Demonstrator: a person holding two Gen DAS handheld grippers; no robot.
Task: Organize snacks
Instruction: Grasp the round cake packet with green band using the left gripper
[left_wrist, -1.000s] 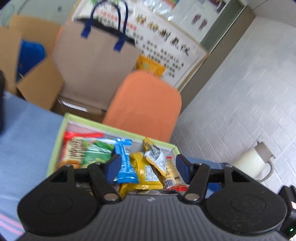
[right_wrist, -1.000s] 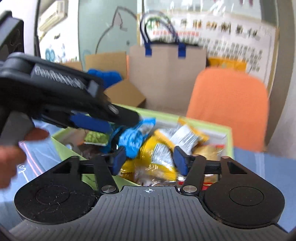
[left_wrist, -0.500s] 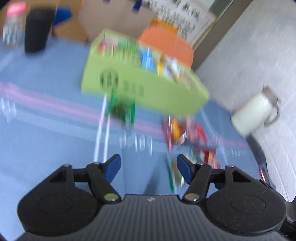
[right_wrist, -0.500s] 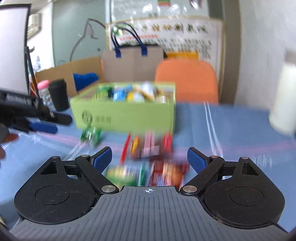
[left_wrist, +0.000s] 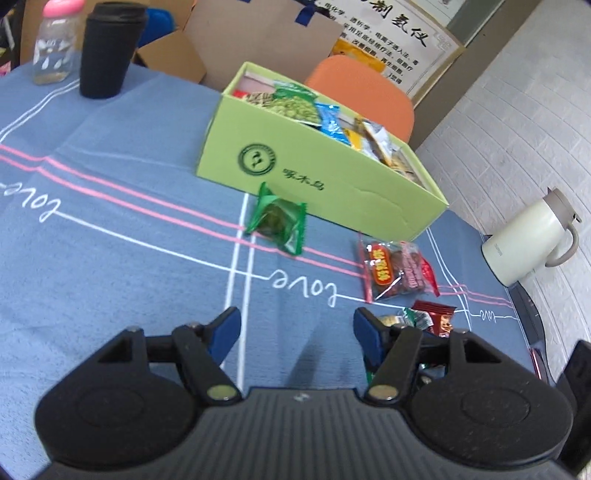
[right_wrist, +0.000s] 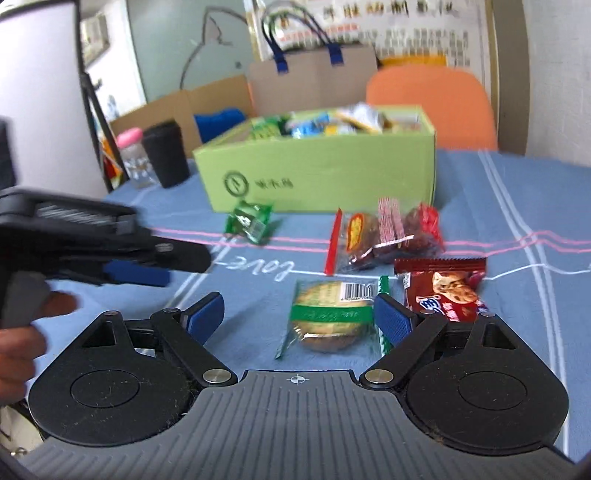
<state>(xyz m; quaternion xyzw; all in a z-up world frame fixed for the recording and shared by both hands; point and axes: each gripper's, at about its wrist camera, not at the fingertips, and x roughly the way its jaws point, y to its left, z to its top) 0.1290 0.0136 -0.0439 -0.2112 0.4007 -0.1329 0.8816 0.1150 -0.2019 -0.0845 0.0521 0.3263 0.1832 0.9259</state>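
- A blue-clothed counter (left_wrist: 110, 258) carries a green snack box (right_wrist: 321, 173) at its far side, already heaped with packets; four snacks lie loose on the cloth in front of it.
- The right hand-held gripper (right_wrist: 295, 317) hovers low, its jaws just widened and released around nothing, the round cake in a green wrapper (right_wrist: 328, 317) lying directly ahead between the blue pads, its wrapper's long axis running near to far.
- The left hand-held gripper (left_wrist: 295, 328) hangs over bare cloth, jaws apart and empty, farther from that cake; the right hand looks better placed for the pick.
- A brown cookie packet (right_wrist: 443, 288), red-striped bag (right_wrist: 384, 236) and small green packet (right_wrist: 249, 219) wait nearby.
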